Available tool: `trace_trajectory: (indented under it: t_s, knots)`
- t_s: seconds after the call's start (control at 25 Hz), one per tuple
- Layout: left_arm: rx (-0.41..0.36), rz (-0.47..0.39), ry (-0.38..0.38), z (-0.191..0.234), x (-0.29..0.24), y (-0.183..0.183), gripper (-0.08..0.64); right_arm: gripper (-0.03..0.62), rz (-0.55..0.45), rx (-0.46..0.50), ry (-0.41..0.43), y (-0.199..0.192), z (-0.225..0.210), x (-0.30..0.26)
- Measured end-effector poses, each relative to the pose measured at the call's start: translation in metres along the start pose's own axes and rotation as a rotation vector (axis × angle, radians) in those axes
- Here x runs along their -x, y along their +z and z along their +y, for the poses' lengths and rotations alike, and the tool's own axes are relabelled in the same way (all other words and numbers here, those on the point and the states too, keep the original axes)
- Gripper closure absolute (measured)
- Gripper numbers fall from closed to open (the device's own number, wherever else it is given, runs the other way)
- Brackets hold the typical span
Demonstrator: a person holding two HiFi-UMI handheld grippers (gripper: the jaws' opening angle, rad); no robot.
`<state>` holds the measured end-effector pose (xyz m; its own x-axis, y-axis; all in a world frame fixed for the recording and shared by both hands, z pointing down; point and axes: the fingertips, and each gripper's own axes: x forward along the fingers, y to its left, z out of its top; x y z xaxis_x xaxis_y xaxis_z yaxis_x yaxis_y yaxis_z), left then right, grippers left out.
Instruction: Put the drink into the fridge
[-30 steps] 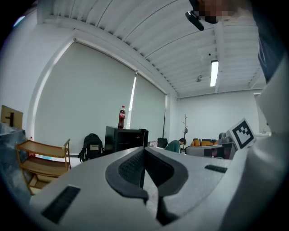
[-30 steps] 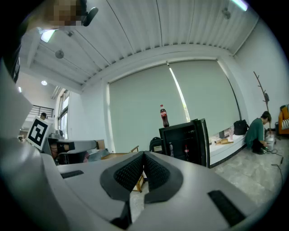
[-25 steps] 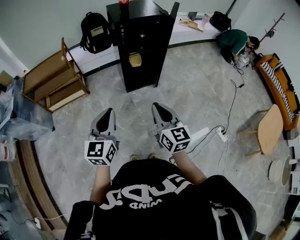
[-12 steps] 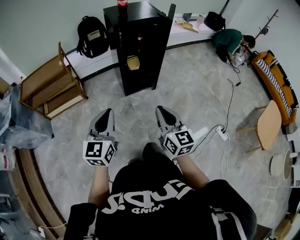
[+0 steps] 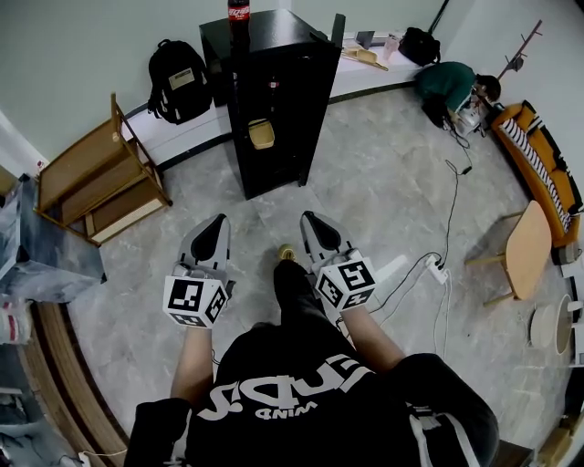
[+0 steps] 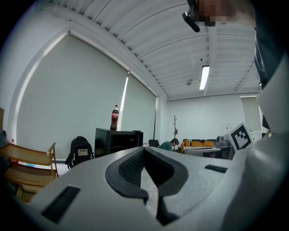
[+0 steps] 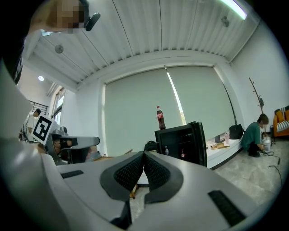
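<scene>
Grey tiled floor point(image 5: 383, 182); wooden shelf point(image 5: 91, 173) against pale wall point(image 5: 91, 46); orange sofa point(image 5: 543, 173).

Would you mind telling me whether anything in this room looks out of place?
The cola bottle stands upright on top of the black fridge, not inside, and its door hangs open.

Upper left: black backpack point(image 5: 179, 79) propped against the wall. Below it, towards the left edge: open wooden shelf point(image 5: 100, 173) on the grey floor point(image 5: 383, 182). Top right: person point(image 5: 453, 82) crouched in a green top, dark bag point(image 5: 420, 41) just beside. Right edge: orange sofa point(image 5: 546, 173), round wooden stool point(image 5: 527, 248), white power strip point(image 5: 432, 267) with trailing cable.
</scene>
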<state>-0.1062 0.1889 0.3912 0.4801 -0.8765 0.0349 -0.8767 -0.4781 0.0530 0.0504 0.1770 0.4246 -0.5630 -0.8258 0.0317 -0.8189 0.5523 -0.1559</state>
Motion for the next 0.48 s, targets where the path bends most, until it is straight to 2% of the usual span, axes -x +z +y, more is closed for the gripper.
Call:
trace_trajectory:
  t_s: [0.24, 0.48]
  knots:
    - [0.021, -0.007, 0.013, 0.026, -0.036, -0.005, 0.552, 0.577, -0.009, 0.003, 0.025, 0.001, -0.023, -0.040]
    - [0.035, 0.010, 0.034, 0.059, -0.086, 0.005, 0.552, 0.577, 0.020, -0.016, 0.048, 0.012, -0.054, -0.093]
